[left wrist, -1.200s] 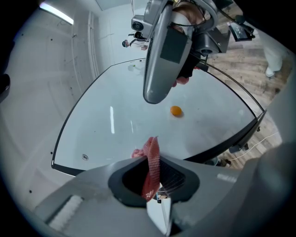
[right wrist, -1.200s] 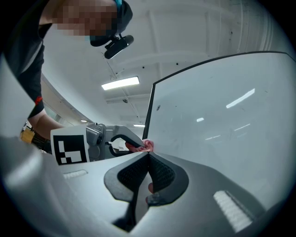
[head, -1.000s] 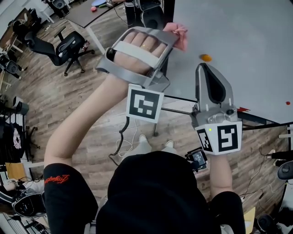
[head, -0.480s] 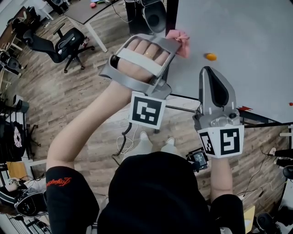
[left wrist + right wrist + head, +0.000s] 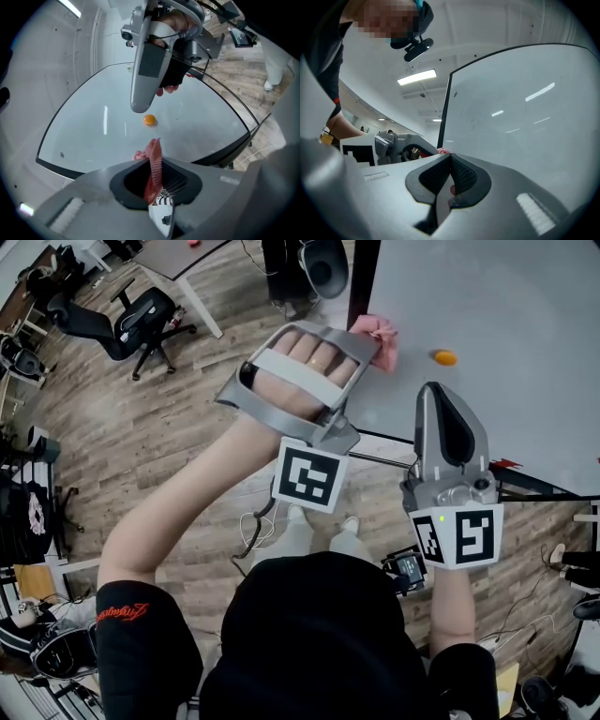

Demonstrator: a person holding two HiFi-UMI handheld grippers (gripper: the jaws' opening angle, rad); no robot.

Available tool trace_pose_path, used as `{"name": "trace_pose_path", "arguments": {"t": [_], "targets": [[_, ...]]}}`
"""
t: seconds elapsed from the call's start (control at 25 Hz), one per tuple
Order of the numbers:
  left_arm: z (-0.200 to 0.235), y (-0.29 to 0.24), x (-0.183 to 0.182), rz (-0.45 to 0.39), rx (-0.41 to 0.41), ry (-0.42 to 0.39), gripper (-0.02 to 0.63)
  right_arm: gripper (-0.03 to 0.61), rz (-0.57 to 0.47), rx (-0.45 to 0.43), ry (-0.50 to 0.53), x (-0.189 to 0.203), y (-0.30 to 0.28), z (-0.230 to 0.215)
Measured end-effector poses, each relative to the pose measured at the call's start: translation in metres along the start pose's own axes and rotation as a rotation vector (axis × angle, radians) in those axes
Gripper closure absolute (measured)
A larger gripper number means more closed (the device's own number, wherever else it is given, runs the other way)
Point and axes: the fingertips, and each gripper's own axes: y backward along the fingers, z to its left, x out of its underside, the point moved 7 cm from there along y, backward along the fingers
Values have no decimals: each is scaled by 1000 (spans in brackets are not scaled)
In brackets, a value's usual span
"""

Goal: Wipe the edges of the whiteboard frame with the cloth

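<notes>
Left hand-held gripper (image 5: 364, 330), arm outstretched, is clamping pink mesh cloth (image 5: 153, 159) at black whiteboard frame (image 5: 362, 282), contact hidden; right hand-held gripper (image 5: 450, 161) is hovering closed.

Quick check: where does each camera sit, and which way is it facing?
Head view: on the person's head, looking steeply down at whiteboard and floor; both forearms, left gripper, right gripper show.
Left gripper view: on the left gripper, facing across the whiteboard; its jaws grip the cloth, right gripper ahead.
Right gripper view: on the right gripper, facing along the frame; jaws together, left gripper beside.
Shared: both gripper views show the cloth and the opposite gripper.
</notes>
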Motion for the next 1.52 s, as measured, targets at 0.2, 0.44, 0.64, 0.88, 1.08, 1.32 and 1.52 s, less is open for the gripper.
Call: {"name": "trace_pose_path", "arguments": {"t": [0.2,0.44,0.64,0.88,1.08,1.32,1.52], "targets": [[-10,-3,-2,-2,18,15,561,577,15,1,-6,6,0,0],[-24,-2,-3,-9,43,13,561,577,32,10,-9,11,2,0],[-36,-7,0,-13,60,17,561,577,46,13,-16,20,-4,-1],[-47,-9,-4,-19,80,24,561,577,64,15,-19,28,-1,-2],[-57,-8,-4,-22,99,26,561,577,73,17,-25,32,0,0],[-67,-11,-8,-27,116,36,561,577,88,18,-31,37,2,-4],[-77,-11,-8,-28,125,50,561,577,99,17,-32,41,1,-3]]}}
